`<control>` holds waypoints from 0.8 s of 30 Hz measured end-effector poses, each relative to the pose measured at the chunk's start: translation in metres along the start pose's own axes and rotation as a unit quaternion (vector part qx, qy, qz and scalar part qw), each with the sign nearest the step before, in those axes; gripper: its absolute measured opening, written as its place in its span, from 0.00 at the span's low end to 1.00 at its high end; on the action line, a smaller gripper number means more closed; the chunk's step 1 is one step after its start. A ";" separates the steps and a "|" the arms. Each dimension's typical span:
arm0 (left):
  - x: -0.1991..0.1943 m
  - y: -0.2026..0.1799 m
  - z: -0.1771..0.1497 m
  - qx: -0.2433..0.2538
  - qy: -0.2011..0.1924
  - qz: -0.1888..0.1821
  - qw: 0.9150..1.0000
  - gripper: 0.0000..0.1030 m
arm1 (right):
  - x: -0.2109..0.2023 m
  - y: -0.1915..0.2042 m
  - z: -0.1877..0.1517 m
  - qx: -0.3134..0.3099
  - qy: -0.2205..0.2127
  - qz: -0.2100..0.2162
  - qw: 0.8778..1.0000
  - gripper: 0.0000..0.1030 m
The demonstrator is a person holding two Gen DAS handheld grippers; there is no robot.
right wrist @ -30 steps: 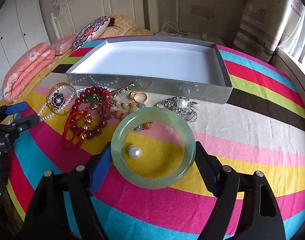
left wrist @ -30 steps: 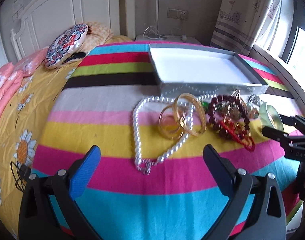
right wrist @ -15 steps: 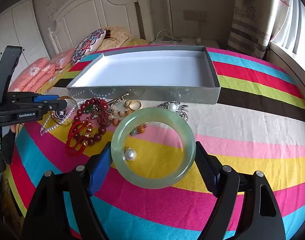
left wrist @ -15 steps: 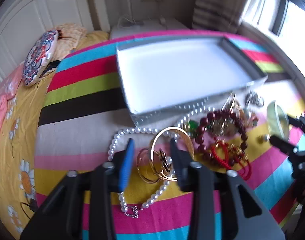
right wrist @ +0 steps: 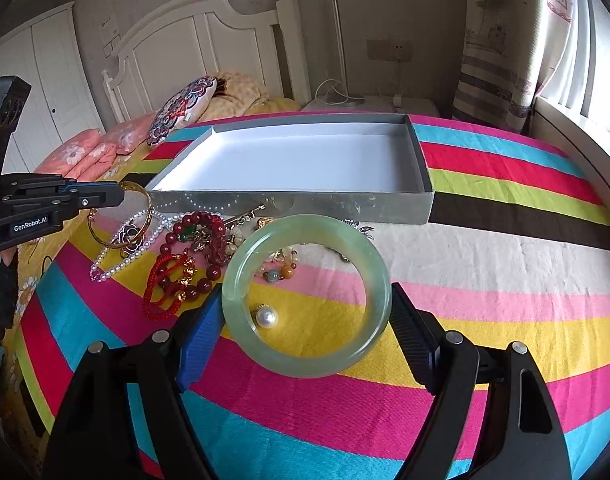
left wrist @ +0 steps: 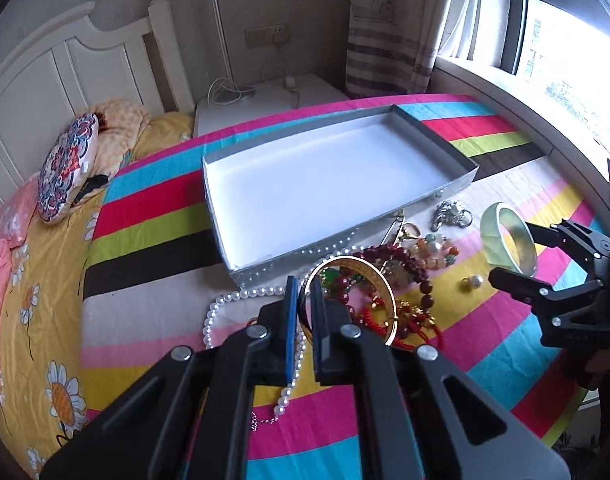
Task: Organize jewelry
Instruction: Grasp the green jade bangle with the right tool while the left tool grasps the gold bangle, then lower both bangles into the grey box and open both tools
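My left gripper (left wrist: 301, 292) is shut on a gold bangle (left wrist: 379, 280) and holds it above the jewelry pile; it also shows in the right wrist view (right wrist: 121, 196) with the bangle (right wrist: 145, 208). My right gripper (right wrist: 305, 312) is shut on a pale green jade bangle (right wrist: 241, 276), lifted off the bed; it also shows in the left wrist view (left wrist: 505, 240). An empty silver tray (left wrist: 433, 144) with a white inside lies behind the pile. A pearl necklace (left wrist: 225, 304), dark red beads (right wrist: 209, 252), a red cord bracelet (right wrist: 161, 280) and a loose pearl (right wrist: 267, 316) lie on the striped bedspread.
A silver brooch (left wrist: 449, 212) and small mixed beads (left wrist: 437, 248) lie near the tray's front wall. A patterned pillow (left wrist: 65, 168) and a white headboard (left wrist: 65, 64) are at the far left. A window sill (left wrist: 505, 88) runs along the right.
My left gripper closed on the gold bangle and lifted it off the pile. My right gripper raised the jade bangle a little higher.
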State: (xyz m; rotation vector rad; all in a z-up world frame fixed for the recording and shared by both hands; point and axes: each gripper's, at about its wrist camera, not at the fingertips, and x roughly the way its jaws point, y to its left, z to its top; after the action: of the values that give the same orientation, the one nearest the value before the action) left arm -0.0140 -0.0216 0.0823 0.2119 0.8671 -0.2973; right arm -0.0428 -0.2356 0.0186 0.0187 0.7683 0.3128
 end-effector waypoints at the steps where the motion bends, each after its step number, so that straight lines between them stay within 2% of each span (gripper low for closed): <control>1: -0.003 0.000 0.002 0.000 -0.004 0.000 1.000 0.06 | 0.000 -0.001 0.000 0.001 0.000 0.002 1.000 0.75; 6: -0.010 0.001 0.011 -0.008 -0.017 -0.003 1.000 0.06 | -0.002 -0.003 0.005 0.008 -0.002 0.012 1.000 0.75; 13: 0.000 0.008 0.025 -0.025 -0.023 -0.005 0.999 0.06 | 0.002 -0.004 0.024 -0.005 -0.004 0.002 1.000 0.75; 16: 0.006 0.013 0.032 -0.043 -0.027 -0.014 0.999 0.06 | 0.005 -0.004 0.038 -0.012 -0.009 -0.004 1.000 0.75; 24: 0.039 0.023 0.059 -0.067 -0.021 -0.003 0.998 0.06 | 0.036 -0.008 0.088 -0.007 -0.008 -0.008 1.000 0.75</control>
State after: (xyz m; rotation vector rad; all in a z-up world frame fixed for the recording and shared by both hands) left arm 0.0601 -0.0242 0.0913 0.0773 0.8437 -0.2478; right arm 0.0441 -0.2248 0.0560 0.0015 0.7496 0.3029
